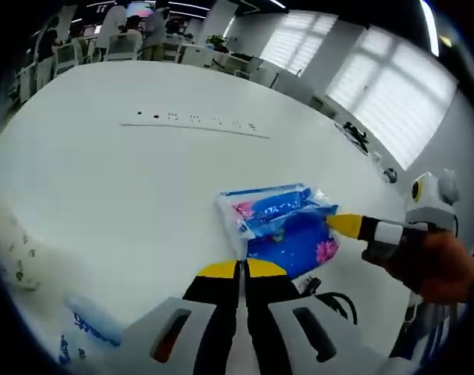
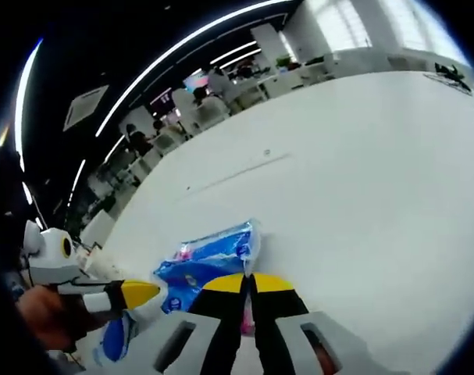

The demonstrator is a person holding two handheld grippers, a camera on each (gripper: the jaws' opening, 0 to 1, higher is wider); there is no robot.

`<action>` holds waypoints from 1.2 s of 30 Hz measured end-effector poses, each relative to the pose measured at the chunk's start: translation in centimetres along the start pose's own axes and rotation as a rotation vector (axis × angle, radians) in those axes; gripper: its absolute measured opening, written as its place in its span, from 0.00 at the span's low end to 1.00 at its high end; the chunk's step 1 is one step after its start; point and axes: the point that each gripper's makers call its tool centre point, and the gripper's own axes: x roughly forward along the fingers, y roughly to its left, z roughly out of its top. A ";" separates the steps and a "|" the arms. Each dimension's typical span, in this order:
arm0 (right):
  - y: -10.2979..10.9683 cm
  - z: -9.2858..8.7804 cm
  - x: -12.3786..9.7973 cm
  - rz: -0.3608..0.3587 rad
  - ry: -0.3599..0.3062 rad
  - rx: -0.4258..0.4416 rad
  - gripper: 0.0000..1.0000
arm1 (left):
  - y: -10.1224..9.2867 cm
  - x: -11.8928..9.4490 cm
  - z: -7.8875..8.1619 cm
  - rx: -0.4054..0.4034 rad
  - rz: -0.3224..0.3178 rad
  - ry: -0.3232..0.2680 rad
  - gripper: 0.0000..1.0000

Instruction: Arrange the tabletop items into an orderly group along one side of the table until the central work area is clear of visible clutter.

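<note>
A wide white table (image 1: pixel 104 156) takes up most of both views, with an office of desks, chairs and people beyond its far edge and bright blinds (image 1: pixel 393 86) along one wall. A long flat strip of sockets (image 1: pixel 194 123) lies across the table's far middle, well apart from everything else. Near the edge of the table lies a blue and pink plastic packet (image 1: pixel 287 223), crinkled and shiny. In the left gripper view the left gripper (image 1: pixel 242 269) hovers just beside the packet's near edge with its yellow-tipped jaws pressed together and nothing between them, while the right gripper (image 1: pixel 342 225) comes in from the right, held by a hand (image 1: pixel 440 266), its yellow tip touching the packet's side. In the right gripper view the right gripper's jaws are closed on the packet's edge, and the left gripper's yellow tip sits at the packet's other side. A white wrapper with blue print (image 1: pixel 88 324) lies at the left gripper view's lower left.
</note>
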 end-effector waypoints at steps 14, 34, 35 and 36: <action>-2.9 0.3 0.4 -0.007 -0.008 0.009 0.00 | -1.6 1.2 -0.2 -0.065 -0.036 -0.011 0.00; -2.3 1.5 -1.2 0.007 -0.041 -0.014 0.16 | -1.6 -3.4 1.3 -0.067 -0.039 -0.070 0.16; -2.1 1.6 -1.5 0.006 -0.044 -0.016 0.16 | -1.5 -3.8 1.3 -0.089 -0.031 -0.081 0.16; -2.0 1.4 -1.5 0.008 -0.047 -0.022 0.16 | -1.4 -4.2 1.1 -0.107 -0.027 -0.087 0.16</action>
